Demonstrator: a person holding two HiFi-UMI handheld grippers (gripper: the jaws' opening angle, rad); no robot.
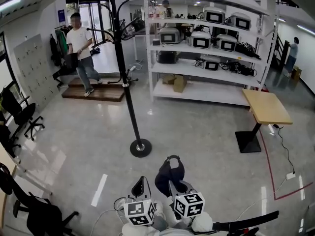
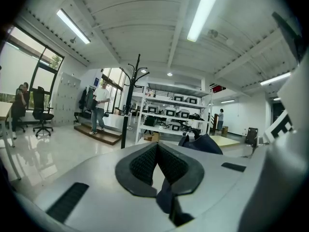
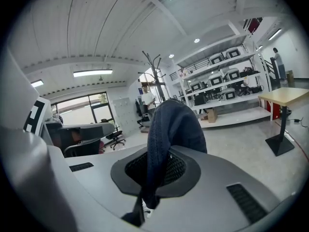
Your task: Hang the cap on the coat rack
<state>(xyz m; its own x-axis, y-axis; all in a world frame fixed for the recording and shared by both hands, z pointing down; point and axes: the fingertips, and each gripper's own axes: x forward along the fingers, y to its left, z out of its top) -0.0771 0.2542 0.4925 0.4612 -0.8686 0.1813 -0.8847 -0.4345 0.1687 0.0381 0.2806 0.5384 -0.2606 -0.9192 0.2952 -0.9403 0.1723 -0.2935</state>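
Note:
The black coat rack (image 1: 127,82) stands on the floor ahead of me, its round base (image 1: 140,147) a short way in front of both grippers. My right gripper (image 1: 172,182) is shut on the dark blue cap (image 1: 170,173). In the right gripper view the cap (image 3: 174,129) rises out of the jaws and hides the fingertips, with the rack (image 3: 155,76) far behind it. My left gripper (image 1: 140,185) hangs just left of it, shut with nothing in it (image 2: 157,149). Its view shows the cap (image 2: 203,143) to the right and the rack (image 2: 129,105) ahead.
White shelving (image 1: 206,48) with boxes and devices fills the back right. A small wooden table (image 1: 266,107) stands at the right, beside red floor tape (image 1: 269,171). A person (image 1: 81,53) walks near a low wooden platform at the back left. Office chairs (image 1: 22,114) line the left.

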